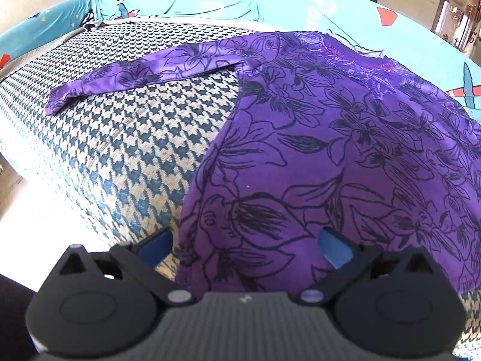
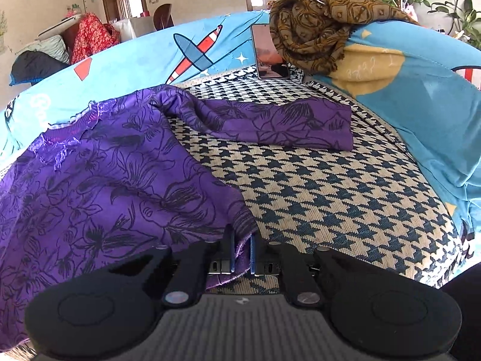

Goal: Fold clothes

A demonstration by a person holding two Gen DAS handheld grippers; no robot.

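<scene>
Only right tool [image 2: 242, 251] on shirt [image 2: 105, 180] hem

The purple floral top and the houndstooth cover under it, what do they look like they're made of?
Purple floral top: likely a thin, stretchy knit, matte; it drapes in soft folds, with shinier lace-like trim near the neckline. Houndstooth cover: seemingly a coarse woven fabric, matte, with visible ribbed weave. The right tongs pinch the top's edge.

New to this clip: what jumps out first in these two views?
The purple floral top dominates, spread over the houndstooth cover with both sleeves laid out sideways. The right gripper is pinched shut on the top's hem corner, while the left gripper is open over the opposite hem. Behind, a brown scarf is heaped on the blue airplane-print blanket, beside a phone.
</scene>
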